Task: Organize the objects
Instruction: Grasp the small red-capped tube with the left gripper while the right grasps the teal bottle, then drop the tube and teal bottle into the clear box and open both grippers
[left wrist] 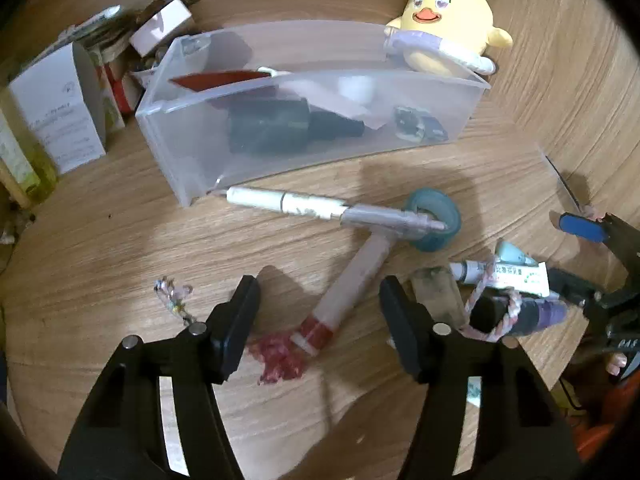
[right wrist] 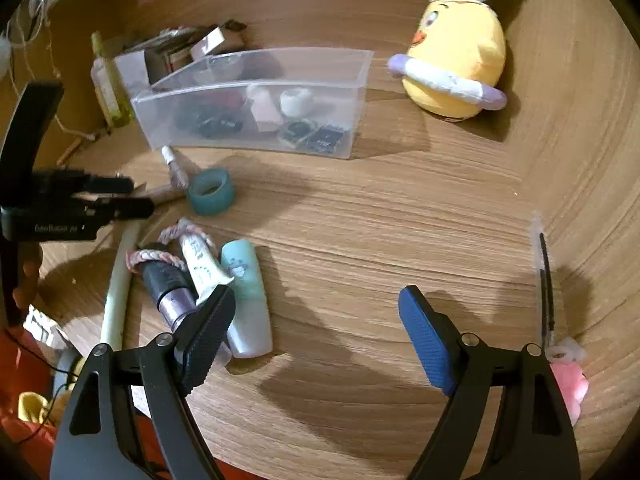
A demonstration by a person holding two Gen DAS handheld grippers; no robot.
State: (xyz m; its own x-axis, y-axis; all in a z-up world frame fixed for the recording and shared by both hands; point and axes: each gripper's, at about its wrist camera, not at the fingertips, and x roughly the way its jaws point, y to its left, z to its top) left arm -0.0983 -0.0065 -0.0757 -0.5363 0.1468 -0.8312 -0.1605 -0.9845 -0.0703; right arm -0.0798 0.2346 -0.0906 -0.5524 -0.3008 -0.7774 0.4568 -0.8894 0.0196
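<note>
Sitting mid-table, the clear bin [left wrist: 304, 120] already holds a dark bottle [left wrist: 280, 130], a red-bladed tool and some small packets, so the sorting looks partly done. Left out in front are a white pen [left wrist: 320, 206], teal tape roll [right wrist: 211, 192], syringe-like tube [left wrist: 348, 292] and tubes [right wrist: 224, 280]. Left gripper [left wrist: 320, 312] and right gripper [right wrist: 316, 332] both hover with jaws apart, empty.

Bin at back of table, loose items in front.
Bin [left wrist: 304, 120] holds bottle [left wrist: 280, 128] w/ small packets [left wrist: 420, 126] to its right; plush chick [left wrist: 448, 28] behind bin's right end; boxes [left wrist: 60, 108] left of bin; pen [left wrist: 332, 210] just before bin, tip on tape roll [left wrist: 434, 220]; tube [left wrist: 352, 288] lies under pen; bottle cluster [right wrist: 208, 280] nearer, to tube's right.
</note>
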